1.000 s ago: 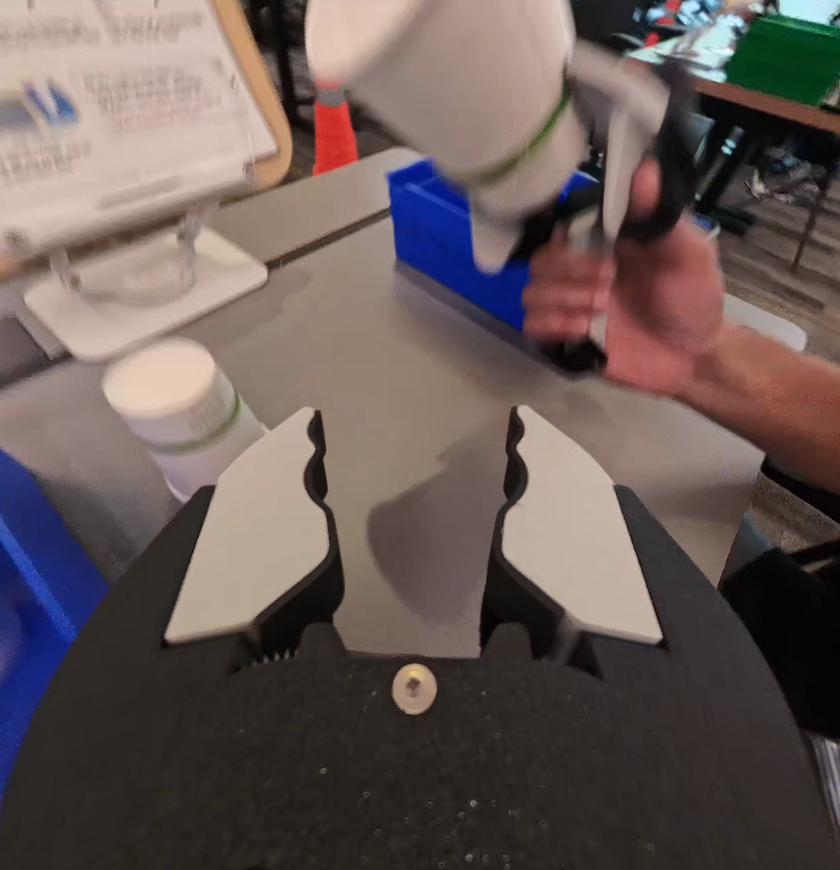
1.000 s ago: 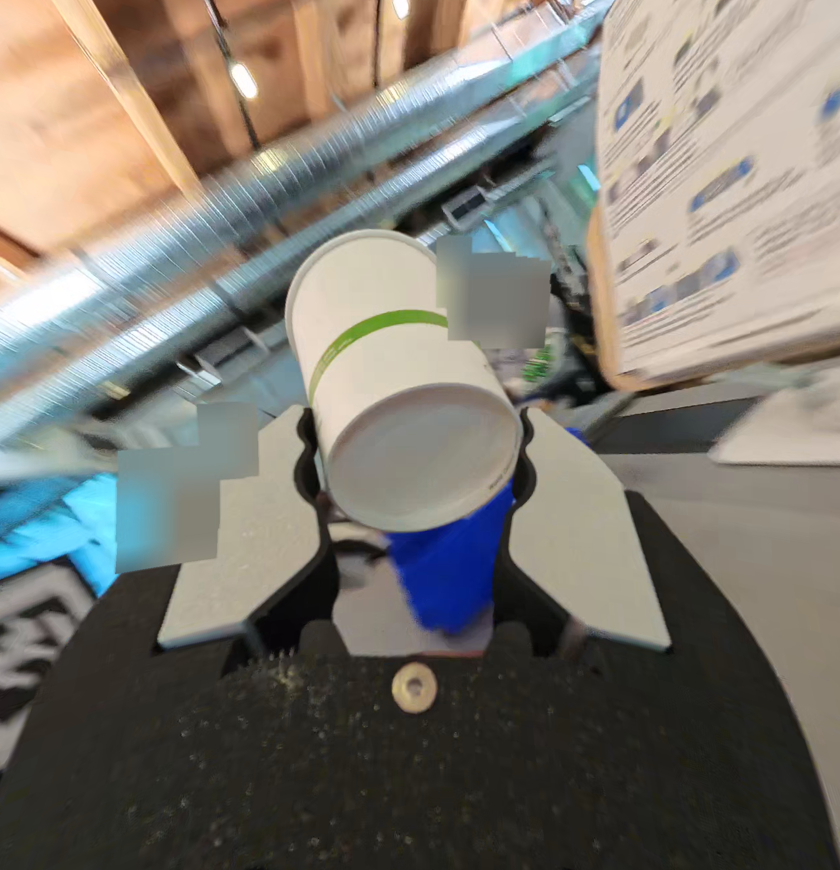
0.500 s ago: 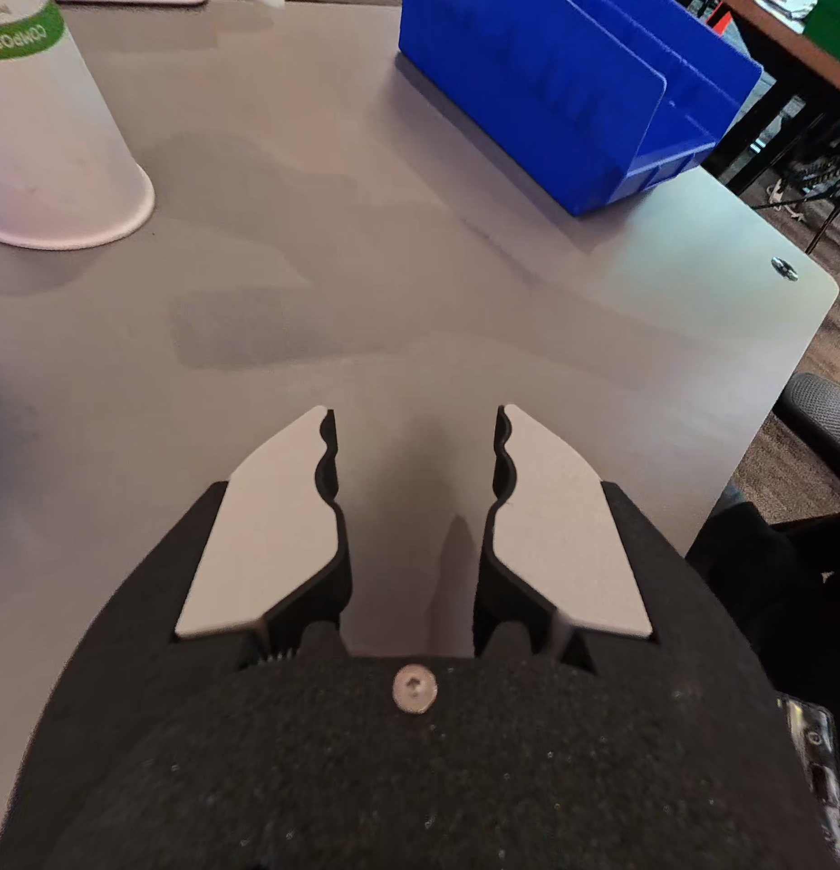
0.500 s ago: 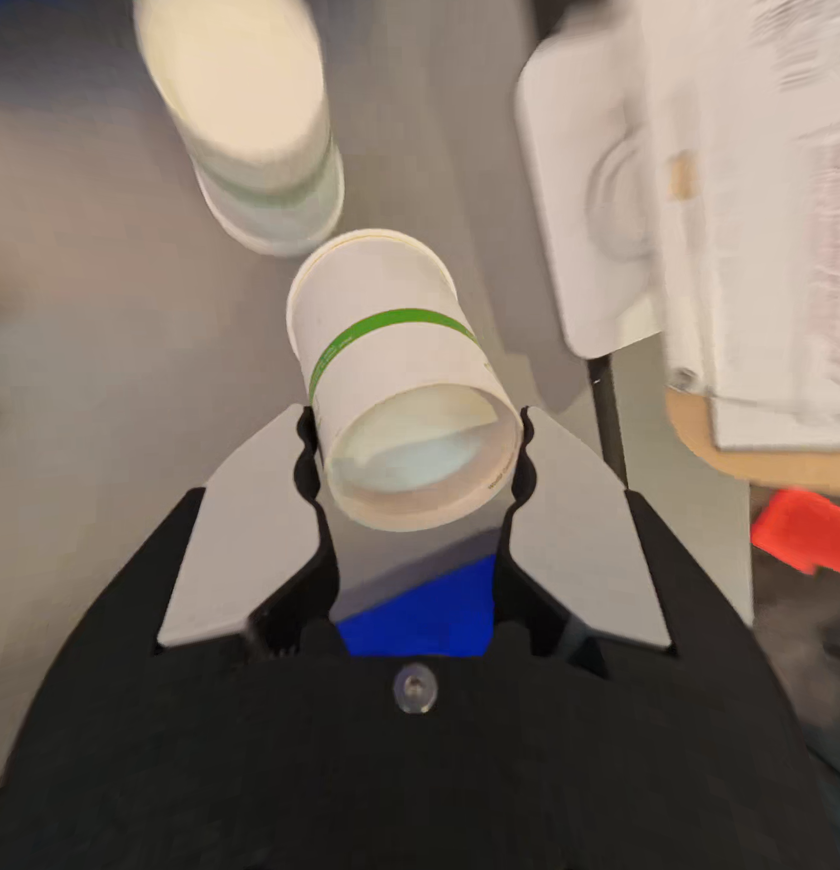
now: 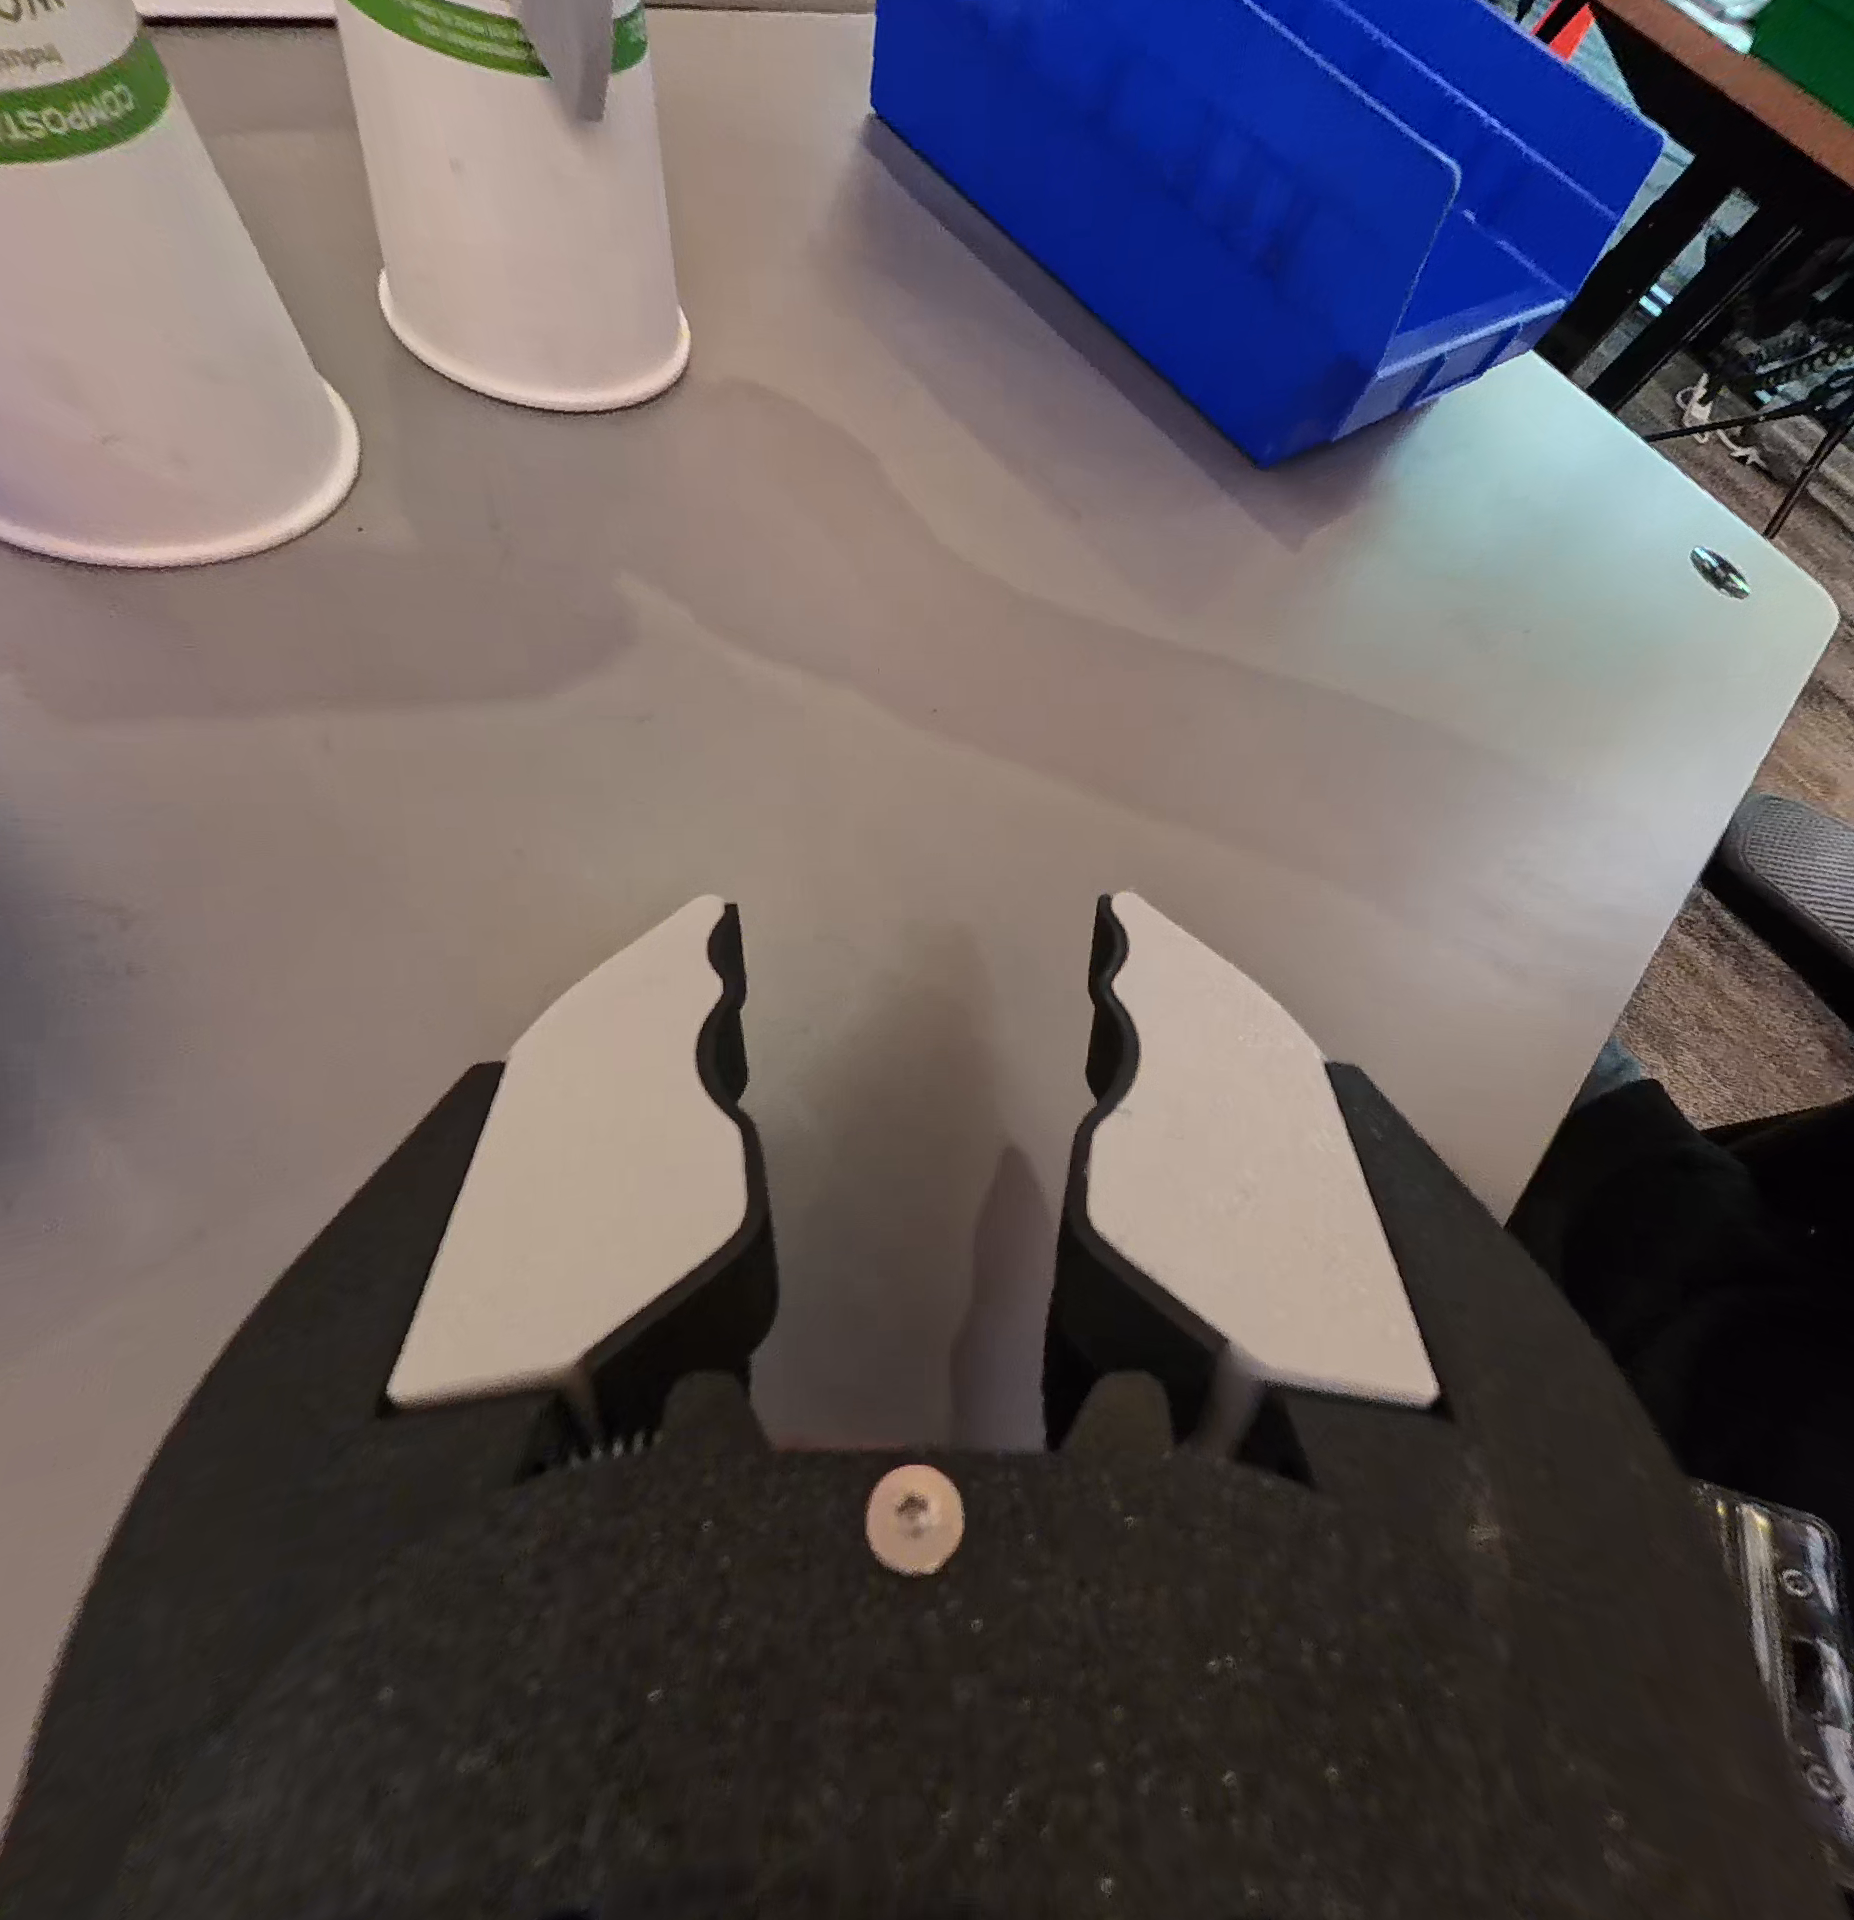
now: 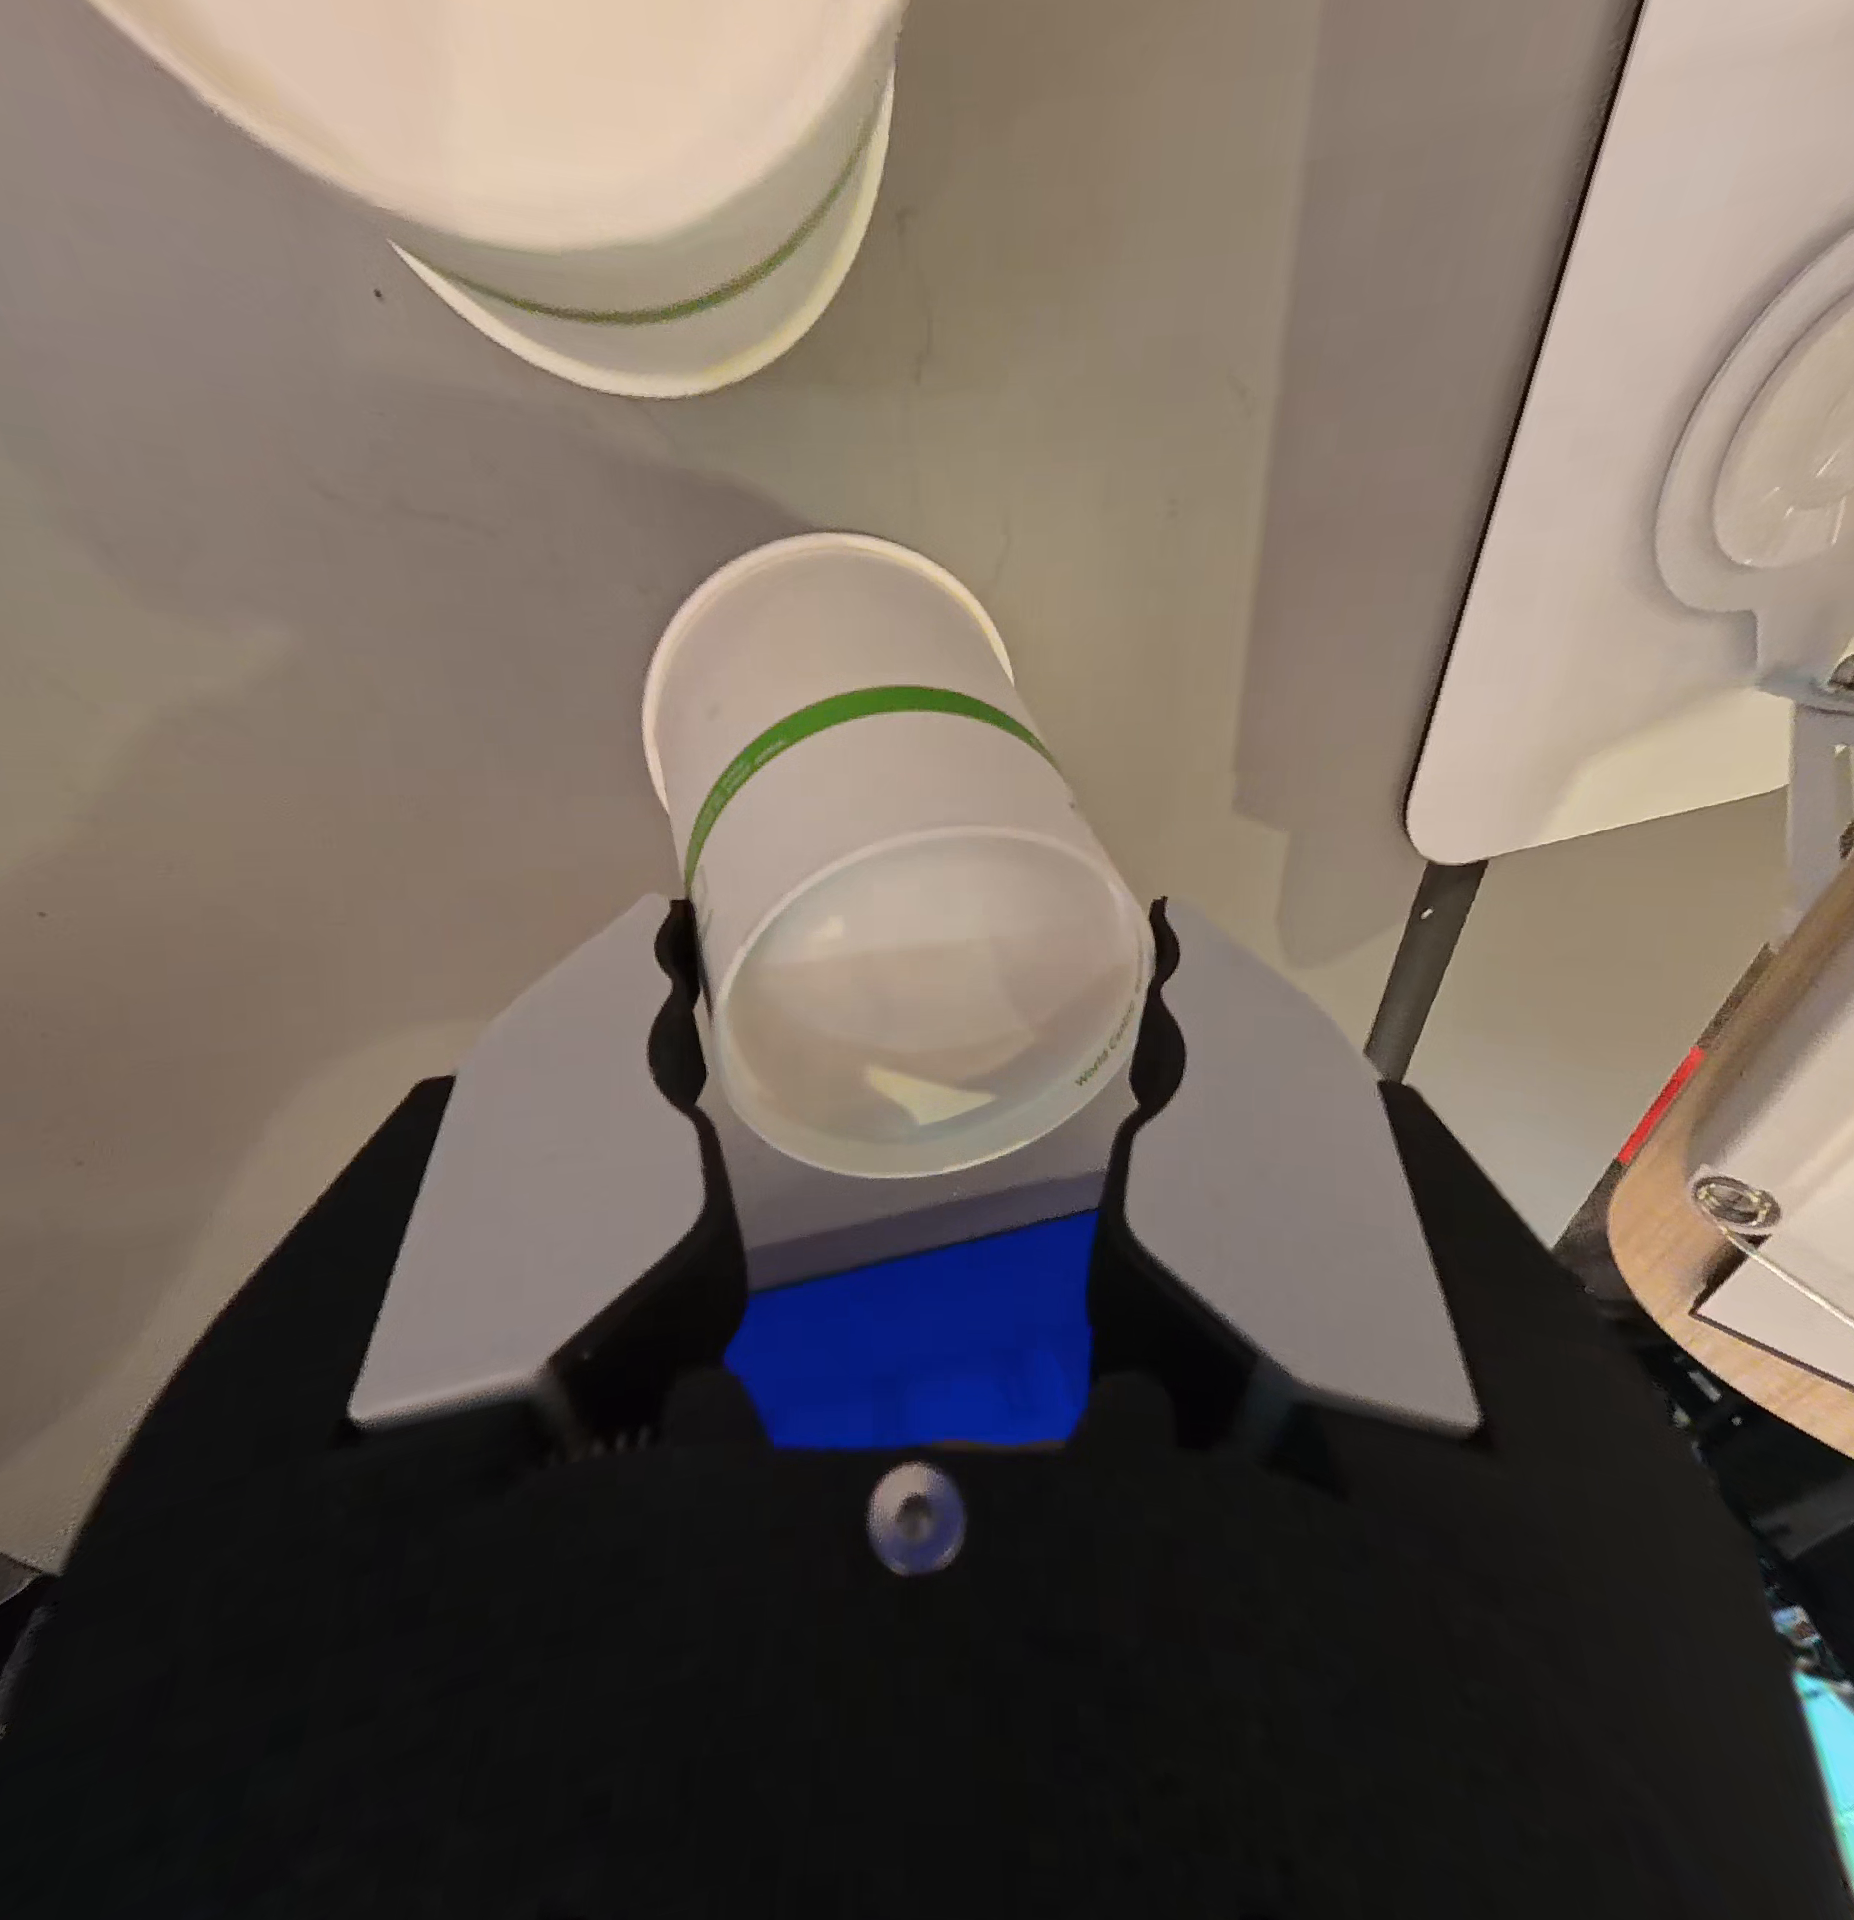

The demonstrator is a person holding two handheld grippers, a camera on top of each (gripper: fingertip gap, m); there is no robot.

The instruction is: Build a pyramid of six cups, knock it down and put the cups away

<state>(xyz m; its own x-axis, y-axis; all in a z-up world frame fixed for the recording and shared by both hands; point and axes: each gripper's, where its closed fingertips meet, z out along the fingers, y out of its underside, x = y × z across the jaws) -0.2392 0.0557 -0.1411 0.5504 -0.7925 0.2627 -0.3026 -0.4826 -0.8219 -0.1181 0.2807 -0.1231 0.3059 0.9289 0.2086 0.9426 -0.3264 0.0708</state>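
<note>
My right gripper [image 6: 918, 920] is shut on a white paper cup with a green band [image 6: 861, 810], held upside down with its base toward the camera and its rim at the grey table [image 6: 227, 831]. In the left wrist view this cup [image 5: 528, 229] stands rim-down with a finger of the right gripper [image 5: 580, 52] on it. A second upside-down cup [image 5: 123, 343] stands just left of it and shows in the right wrist view [image 6: 611, 177] beyond the held cup. My left gripper [image 5: 918, 935] is open and empty, low over the table, in front of and right of both cups.
A blue bin [image 5: 1214, 208] sits at the table's right rear; part of it shows under the right gripper [image 6: 902, 1340]. A white stand base [image 6: 1629, 468] with a wooden-edged board [image 6: 1733, 1143] lies right of the held cup. The table's edge [image 5: 1733, 779] runs down the right.
The right gripper swung down from pointing at the ceiling and lowered its cup to the table beside the standing cup. The left gripper tilted down toward the table and stayed open.
</note>
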